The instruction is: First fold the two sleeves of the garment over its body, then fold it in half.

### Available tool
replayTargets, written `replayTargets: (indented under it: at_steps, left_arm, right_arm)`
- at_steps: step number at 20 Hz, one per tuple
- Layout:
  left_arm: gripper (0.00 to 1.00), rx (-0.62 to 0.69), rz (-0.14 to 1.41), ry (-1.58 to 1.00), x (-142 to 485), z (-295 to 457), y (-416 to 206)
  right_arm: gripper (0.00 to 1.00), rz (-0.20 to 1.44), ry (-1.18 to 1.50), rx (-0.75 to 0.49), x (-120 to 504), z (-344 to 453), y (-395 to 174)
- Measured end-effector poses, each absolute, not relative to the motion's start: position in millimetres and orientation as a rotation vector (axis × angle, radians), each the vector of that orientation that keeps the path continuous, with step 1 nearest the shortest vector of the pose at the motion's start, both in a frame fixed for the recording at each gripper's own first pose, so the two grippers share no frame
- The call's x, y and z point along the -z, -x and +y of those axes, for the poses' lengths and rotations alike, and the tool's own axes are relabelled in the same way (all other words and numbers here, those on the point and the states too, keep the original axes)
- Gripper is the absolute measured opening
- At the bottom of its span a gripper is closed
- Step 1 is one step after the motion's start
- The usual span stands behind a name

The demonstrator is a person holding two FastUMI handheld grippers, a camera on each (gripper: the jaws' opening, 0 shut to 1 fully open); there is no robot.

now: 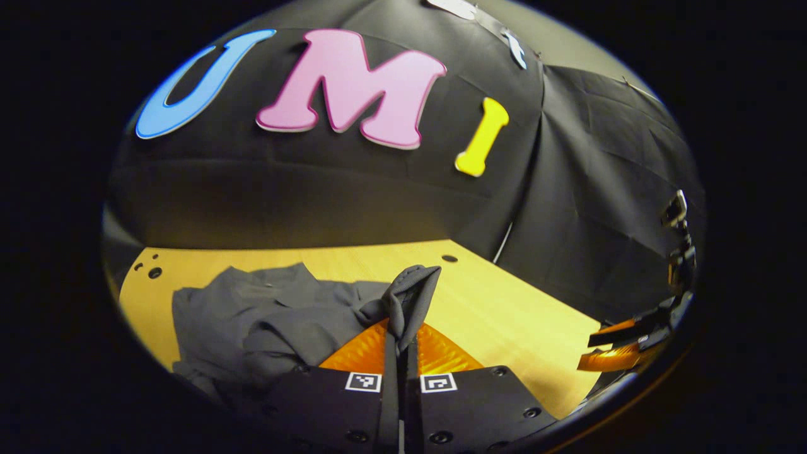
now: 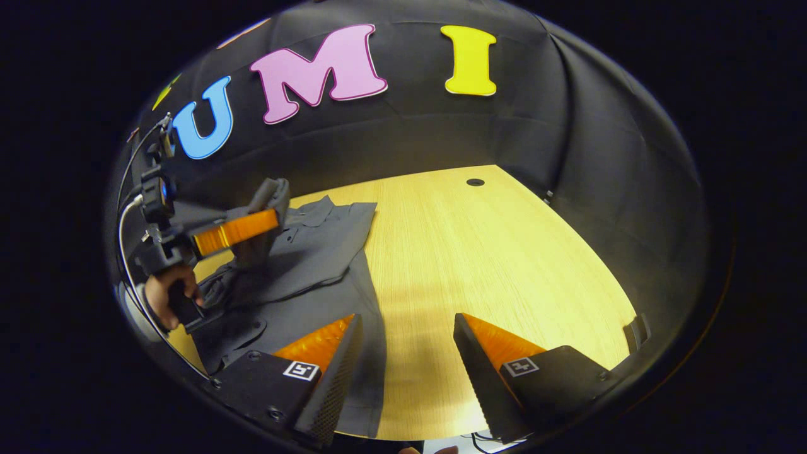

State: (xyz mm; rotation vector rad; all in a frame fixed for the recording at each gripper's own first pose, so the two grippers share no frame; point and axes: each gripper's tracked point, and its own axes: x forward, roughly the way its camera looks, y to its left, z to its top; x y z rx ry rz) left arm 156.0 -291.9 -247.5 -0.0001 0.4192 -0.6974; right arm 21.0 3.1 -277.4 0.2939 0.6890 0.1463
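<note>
A dark grey shirt [image 2: 315, 252] lies spread on the left part of the wooden table [image 2: 504, 252]. In the left gripper view, my left gripper [image 1: 403, 340] is shut on a bunched sleeve [image 1: 413, 293], which stands up above the fingertips, with the rest of the shirt [image 1: 252, 315] rumpled to the left. The right gripper view shows that left gripper [image 2: 268, 214] raised above the shirt with the sleeve hanging from it, held by a hand [image 2: 167, 290]. My right gripper [image 2: 406, 340] is open, its left finger [image 2: 334, 353] over the shirt's near edge and nothing between the fingers.
Bare wood stretches to the right of the shirt, with a small round hole [image 2: 475, 182] near the far edge. The black cloth wall closes in the back and right sides. The right gripper [image 1: 605, 350] appears at the right edge of the left gripper view.
</note>
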Motion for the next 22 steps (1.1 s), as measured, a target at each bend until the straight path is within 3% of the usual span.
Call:
replayTargets:
  at_steps: [5, 6, 7, 8, 10, 12, 14, 22]
  left_arm:
    - [0.19, 0.737, 0.529, -0.014, 297, -311, -137]
    - [0.28, 0.741, 0.541, -0.009, 304, -315, -134]
    - [0.25, 0.738, 0.552, -0.008, 309, -316, -132]
    - [0.52, 0.744, 0.566, -0.006, 314, -319, -128]
    - [0.6, 0.763, 0.567, -0.015, 311, -326, -119]
    - [0.82, 0.785, 0.548, -0.019, 299, -329, -107]
    - [0.94, 0.795, 0.534, 0.0, 280, -323, -94]
    - [0.96, 0.673, 0.523, 0.043, 227, -207, -33]
  right_arm:
    - [0.91, 0.718, -0.282, -0.222, 286, 11, -21]
    - [0.91, 0.722, -0.284, -0.229, 287, 11, -20]
    - [0.92, 0.73, -0.289, -0.24, 290, 13, -20]
    - [0.93, 0.741, -0.296, -0.254, 293, 16, -20]
    - [0.97, 0.752, -0.311, -0.283, 291, 23, -22]
    - [0.97, 0.751, -0.305, -0.308, 288, 34, -24]
    - [0.97, 0.762, -0.306, -0.338, 286, 43, -20]
    - [0.99, 0.82, -0.279, -0.355, 291, 55, 12]
